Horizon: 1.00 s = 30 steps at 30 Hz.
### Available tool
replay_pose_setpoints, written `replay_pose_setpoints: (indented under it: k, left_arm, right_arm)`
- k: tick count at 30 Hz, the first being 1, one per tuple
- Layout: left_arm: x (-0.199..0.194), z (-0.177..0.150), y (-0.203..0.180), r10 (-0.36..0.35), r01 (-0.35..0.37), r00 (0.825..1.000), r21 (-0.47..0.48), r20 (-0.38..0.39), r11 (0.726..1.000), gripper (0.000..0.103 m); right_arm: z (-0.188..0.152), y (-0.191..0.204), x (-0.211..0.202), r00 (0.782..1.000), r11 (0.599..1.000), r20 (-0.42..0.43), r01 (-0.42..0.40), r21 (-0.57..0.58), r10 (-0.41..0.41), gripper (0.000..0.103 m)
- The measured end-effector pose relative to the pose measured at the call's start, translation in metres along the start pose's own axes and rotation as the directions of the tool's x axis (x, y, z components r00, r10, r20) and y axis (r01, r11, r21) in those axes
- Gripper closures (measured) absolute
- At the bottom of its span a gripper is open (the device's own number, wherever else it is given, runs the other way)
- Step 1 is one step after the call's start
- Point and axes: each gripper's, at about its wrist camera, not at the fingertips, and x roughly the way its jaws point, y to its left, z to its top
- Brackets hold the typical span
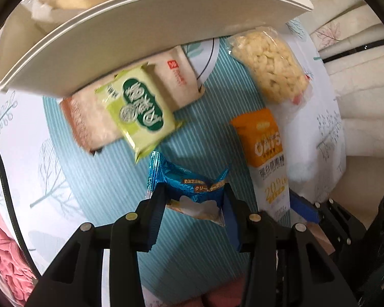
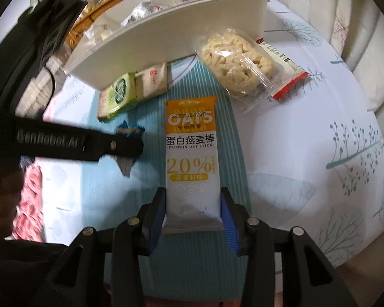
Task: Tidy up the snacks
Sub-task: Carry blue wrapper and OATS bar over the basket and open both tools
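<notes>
My left gripper (image 1: 194, 202) is shut on a crumpled blue foil snack packet (image 1: 189, 181), pinched between both pads above the striped mat. In the right wrist view the same packet (image 2: 129, 130) shows behind the left gripper's black finger (image 2: 125, 144). My right gripper (image 2: 193, 204) is shut on the lower end of an orange-and-white oat stick (image 2: 192, 153), which lies lengthwise on the mat; the stick (image 1: 263, 140) also shows to the right in the left wrist view. A white divided organizer tray (image 1: 140, 33) (image 2: 166, 25) holding several snacks stands just beyond.
A green packet (image 1: 140, 110) lies over beige packets (image 1: 176, 79) at the tray's foot. A clear bag of puffed rice cake (image 2: 238, 61) and a red-edged packet (image 2: 284, 76) lie at the right. A pink cloth (image 1: 2, 250) is at the left, on the tree-print tablecloth (image 2: 320, 140).
</notes>
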Motion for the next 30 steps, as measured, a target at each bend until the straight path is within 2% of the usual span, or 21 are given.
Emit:
replay_pose_setpoints:
  k: [10,20,24,30]
  left_arm:
    - [-0.054,-0.029,0.006,-0.087,0.087,0.996,-0.01,0.011,0.996,0.061]
    - [-0.125,-0.021,0.012,-0.148,0.156,0.983,-0.072,0.107,0.985,0.061]
    - [-0.153,-0.012,0.016,-0.141,0.157,0.978,-0.091,0.154,0.983,0.061]
    - [-0.185,0.017,0.012,-0.128,0.162,0.96,-0.118,0.25,0.98,0.061]
  right_arm:
    - [-0.001,0.013,-0.05,0.992,0.998,0.119,-0.039,0.044,0.034,0.061]
    - [0.05,0.021,-0.101,0.968,0.999,0.247,-0.052,-0.012,0.054,0.061]
    - [0.081,0.021,-0.124,0.952,0.997,0.3,-0.053,-0.057,0.068,0.061]
    - [0.126,0.017,-0.151,0.926,0.991,0.365,-0.059,-0.121,0.1,0.061]
